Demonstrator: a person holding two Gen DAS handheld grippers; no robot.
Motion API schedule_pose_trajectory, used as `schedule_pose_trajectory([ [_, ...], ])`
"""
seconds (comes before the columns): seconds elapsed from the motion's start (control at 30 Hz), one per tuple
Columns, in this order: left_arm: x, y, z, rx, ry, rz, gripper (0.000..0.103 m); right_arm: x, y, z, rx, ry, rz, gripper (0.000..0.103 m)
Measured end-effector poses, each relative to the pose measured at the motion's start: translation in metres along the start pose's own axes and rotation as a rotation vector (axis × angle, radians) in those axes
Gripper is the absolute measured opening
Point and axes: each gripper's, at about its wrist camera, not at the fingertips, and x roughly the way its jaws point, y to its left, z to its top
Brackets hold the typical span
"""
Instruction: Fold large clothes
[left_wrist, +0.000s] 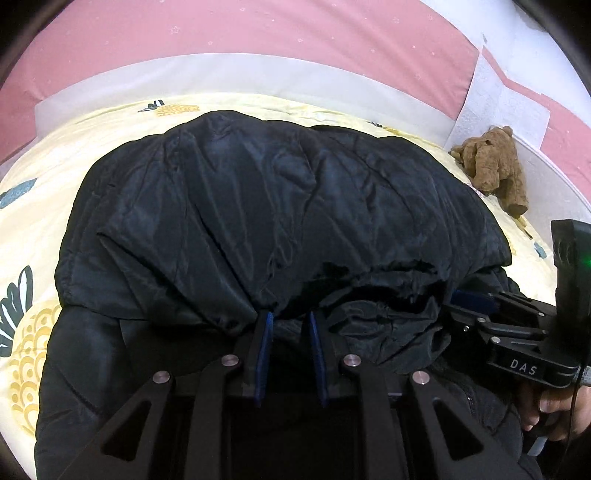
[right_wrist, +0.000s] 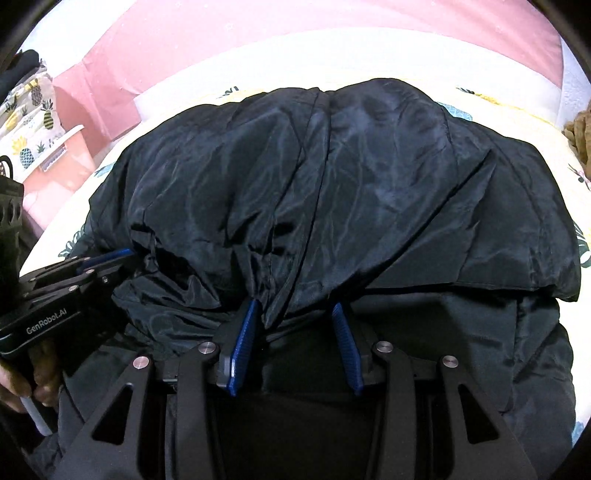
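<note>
A large black padded jacket (left_wrist: 266, 206) lies on a bed, its far part folded back toward me; it also fills the right wrist view (right_wrist: 351, 192). My left gripper (left_wrist: 290, 319) has its blue-padded jaws parted, with the folded edge of the jacket bunched between them. My right gripper (right_wrist: 295, 310) stands wider open, with gathered jacket fabric hanging between its pads. Each gripper shows in the other's view: the right one at the jacket's right side (left_wrist: 476, 301), the left one at its left side (right_wrist: 110, 258).
The bed has a cream pineapple-print sheet (left_wrist: 33, 229) and a pink wall or headboard (left_wrist: 258, 29) behind. A brown plush toy (left_wrist: 495, 166) lies at the far right of the bed. A pineapple-print cloth (right_wrist: 29, 122) hangs at the far left.
</note>
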Motion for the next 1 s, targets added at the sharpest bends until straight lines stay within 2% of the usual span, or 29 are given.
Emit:
schedule_pose_trajectory([
  [0.1,-0.008,-0.004,0.002,0.013,0.001,0.022,0.020,-0.025,0.002,-0.001,0.023,-0.022,-0.011,0.043],
  [0.2,-0.036,-0.011,-0.002,0.031,-0.022,0.044,0.020,-0.060,0.007,-0.011,0.025,-0.062,-0.016,0.043],
  [0.33,-0.081,-0.022,-0.025,0.061,-0.057,0.061,0.020,-0.102,0.009,-0.042,0.007,-0.096,-0.045,0.044],
  [0.47,-0.118,-0.019,-0.055,0.029,-0.069,0.053,0.021,-0.135,0.001,-0.082,0.038,-0.104,-0.051,0.052],
  [0.6,-0.143,-0.011,-0.084,-0.012,-0.062,0.068,0.024,-0.151,-0.004,-0.112,0.073,-0.093,-0.062,0.055],
  [0.7,-0.159,-0.004,-0.104,-0.029,-0.063,0.093,0.029,-0.160,-0.011,-0.127,0.091,-0.087,-0.073,0.058],
  [0.77,-0.167,0.001,-0.113,-0.036,-0.063,0.106,0.035,-0.166,-0.018,-0.134,0.099,-0.092,-0.084,0.067],
  [1.0,-0.190,0.028,-0.129,-0.075,-0.095,0.171,0.045,-0.186,-0.056,-0.145,0.173,-0.123,-0.146,0.067],
])
